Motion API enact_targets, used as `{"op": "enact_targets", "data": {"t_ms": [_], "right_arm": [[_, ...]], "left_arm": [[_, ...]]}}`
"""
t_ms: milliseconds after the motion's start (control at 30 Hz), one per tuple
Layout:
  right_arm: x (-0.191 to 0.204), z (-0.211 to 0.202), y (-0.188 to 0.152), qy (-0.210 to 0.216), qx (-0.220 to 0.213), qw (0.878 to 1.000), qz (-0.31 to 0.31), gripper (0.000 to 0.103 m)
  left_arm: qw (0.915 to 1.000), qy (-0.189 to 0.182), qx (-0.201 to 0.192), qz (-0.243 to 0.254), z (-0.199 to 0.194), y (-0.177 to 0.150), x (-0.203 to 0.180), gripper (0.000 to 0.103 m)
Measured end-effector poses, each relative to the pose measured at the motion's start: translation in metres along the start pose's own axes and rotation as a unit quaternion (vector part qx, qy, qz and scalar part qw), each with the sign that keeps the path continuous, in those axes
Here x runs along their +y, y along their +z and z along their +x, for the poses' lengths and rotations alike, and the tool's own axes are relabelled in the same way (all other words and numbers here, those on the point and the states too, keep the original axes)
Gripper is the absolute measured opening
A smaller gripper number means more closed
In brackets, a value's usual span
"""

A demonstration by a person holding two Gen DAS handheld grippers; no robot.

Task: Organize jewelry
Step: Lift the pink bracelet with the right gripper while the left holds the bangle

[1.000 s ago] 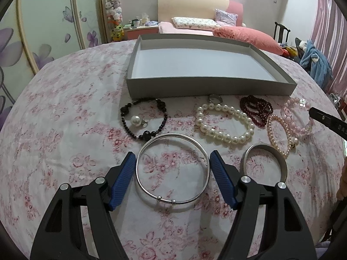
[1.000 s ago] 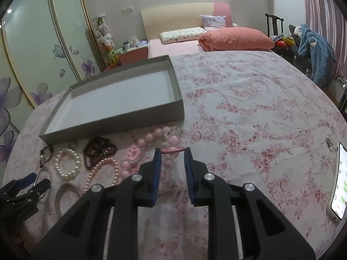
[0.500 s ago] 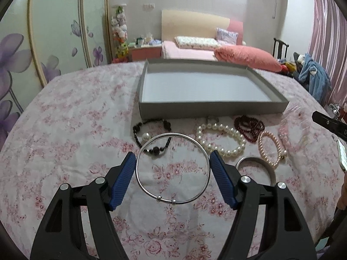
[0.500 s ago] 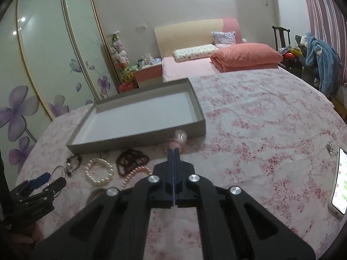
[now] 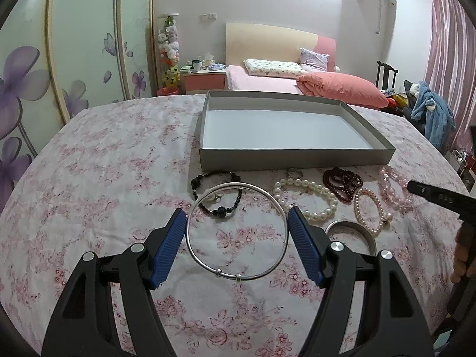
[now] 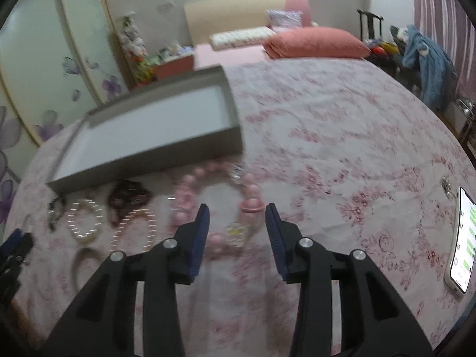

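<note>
Left hand-held gripper (image 5: pixel 237 232) clamps the silver bangle (image 5: pixel 238 231); only the right view (blurred) shows the right hand-held gripper (image 6: pixel 237 223) released

We find very little that reads. In the left wrist view, the black body of the right gripper (image 5: pixel 440 197) at the right edge carries pale embossed characters — they look like digits, but we cannot make them out with any certainty. In the right wrist view, the phone (image 6: pixel 462 239) lying at the right edge of the floral bedspread (image 6: pixel 342 136) has its screen lit, showing green and white bubbles like a chat — the writing in them is too small and blurred for us to read. We see no other label, brand or number.
</note>
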State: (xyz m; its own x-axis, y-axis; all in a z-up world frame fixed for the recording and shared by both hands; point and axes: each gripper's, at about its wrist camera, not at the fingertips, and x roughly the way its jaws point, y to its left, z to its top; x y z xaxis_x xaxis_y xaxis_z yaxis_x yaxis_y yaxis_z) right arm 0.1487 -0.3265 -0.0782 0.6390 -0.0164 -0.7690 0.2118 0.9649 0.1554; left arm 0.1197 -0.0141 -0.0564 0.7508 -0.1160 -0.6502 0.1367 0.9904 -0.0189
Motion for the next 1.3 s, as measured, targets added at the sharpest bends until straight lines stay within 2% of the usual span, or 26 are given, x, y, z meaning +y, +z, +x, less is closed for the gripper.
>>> {"op": "enact_targets", "data": {"t_ms": [167,200,233,267,533,633,700,800,933,1133,1200,1300], "right_arm": [[-0.002,0.023,0.01,-0.028,0.016,0.999,-0.004,0.04],[-0.001,0.025,0.012,-0.031,0.017,0.999,-0.008,0.037],[0.001,0.027,0.012,-0.041,0.016,0.999,-0.017,0.028],[0.003,0.027,0.012,-0.049,0.014,0.998,-0.025,0.024],[0.007,0.024,0.005,-0.048,0.009,0.998,-0.047,0.025],[0.01,0.023,0.002,-0.05,0.006,0.997,-0.06,0.023],[0.008,0.019,0.002,-0.036,0.001,0.998,-0.047,0.022],[0.002,0.001,0.002,-0.014,-0.039,0.999,-0.03,0.022],[0.004,-0.021,0.001,0.027,-0.068,0.997,-0.012,0.022],[0.008,-0.042,-0.008,0.075,-0.083,0.994,0.009,0.022],[0.013,-0.043,-0.012,0.074,-0.08,0.994,0.0,0.022],[0.02,-0.032,-0.019,0.036,-0.047,0.998,-0.029,0.022]], "left_arm": [[1.0,0.0,-0.002,-0.002,0.0,0.0,0.002,0.07],[1.0,0.0,-0.002,-0.002,0.0,0.0,0.002,0.07],[1.0,0.0,-0.002,-0.002,0.0,0.0,0.002,0.07],[1.0,0.0,-0.002,-0.002,0.0,0.0,0.002,0.07],[1.0,-0.001,-0.001,0.0,0.0,-0.001,0.002,0.07],[1.0,-0.002,-0.004,-0.001,-0.002,-0.002,0.001,0.07],[1.0,-0.002,-0.006,-0.003,-0.003,-0.002,0.001,0.07],[0.9999,-0.001,-0.014,-0.007,-0.007,-0.001,0.003,0.07],[0.9997,-0.003,-0.023,-0.01,-0.01,0.001,0.002,0.07],[0.9995,-0.004,-0.029,-0.007,-0.013,0.001,-0.002,0.07],[0.9995,-0.005,-0.03,-0.006,-0.013,0.001,-0.003,0.07],[0.9995,-0.006,-0.03,-0.006,-0.014,0.001,-0.003,0.07]]}}
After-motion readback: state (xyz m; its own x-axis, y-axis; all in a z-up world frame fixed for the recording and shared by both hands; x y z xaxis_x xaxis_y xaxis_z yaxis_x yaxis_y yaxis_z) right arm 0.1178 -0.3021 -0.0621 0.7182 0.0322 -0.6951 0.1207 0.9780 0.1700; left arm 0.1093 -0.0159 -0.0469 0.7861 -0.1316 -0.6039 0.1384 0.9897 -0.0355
